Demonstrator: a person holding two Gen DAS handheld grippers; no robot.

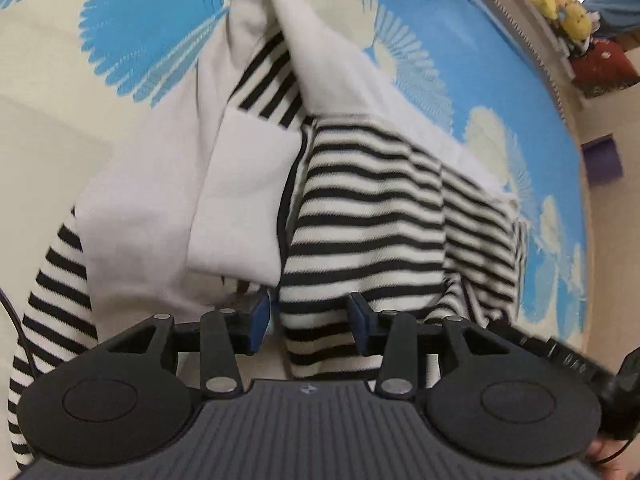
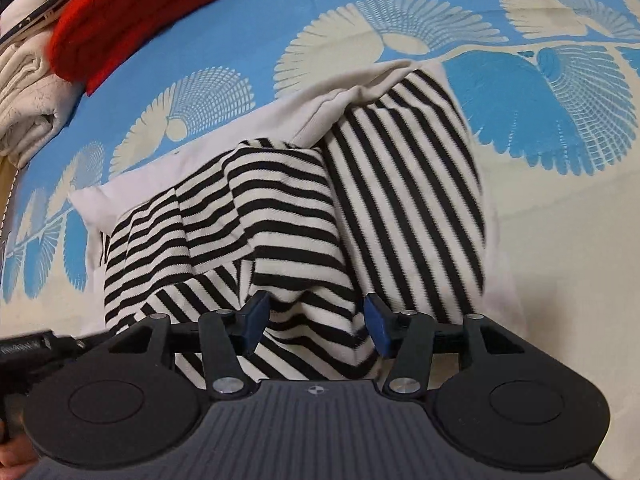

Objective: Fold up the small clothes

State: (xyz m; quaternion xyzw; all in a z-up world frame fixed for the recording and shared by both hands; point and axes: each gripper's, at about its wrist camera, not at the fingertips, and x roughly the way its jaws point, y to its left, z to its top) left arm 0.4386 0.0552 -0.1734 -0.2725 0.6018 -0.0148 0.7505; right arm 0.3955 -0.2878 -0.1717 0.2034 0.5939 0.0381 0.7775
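Left wrist view shows a bed sheet (image 1: 500,92), blue with cream fan-shaped leaves, spread under everything; the same sheet fills the right wrist view. On it lies the task's thing, a striped garment (image 1: 372,216) in black and white with plain white panels, half gathered and rumpled, not yet a neat fold. Its white part runs away toward the far side, and the striped part is bunched up toward both cameras.

Farther off, a red knitted item (image 2: 148,4) rests beside a pale folded cloth (image 2: 28,96) at the sheet's edge, well apart from the garment. Some yellow plush toys (image 1: 560,4) sit on a ledge beyond the bed.

The left hand-held gripper (image 1: 310,322) has its jaws apart, with a striped fold hanging between them; the cloth does not fill the gap, so it looks unclamped. The right hand-held gripper (image 2: 318,322) is likewise parted around a striped hump, with no visible pinch.

The step in hand seems to be taking the near striped edge in both grippers. To do it well, each should close on a single layer at matching points along that edge, then lift together and level, so the fold lands square and the wrinkles pull out rather than double under.
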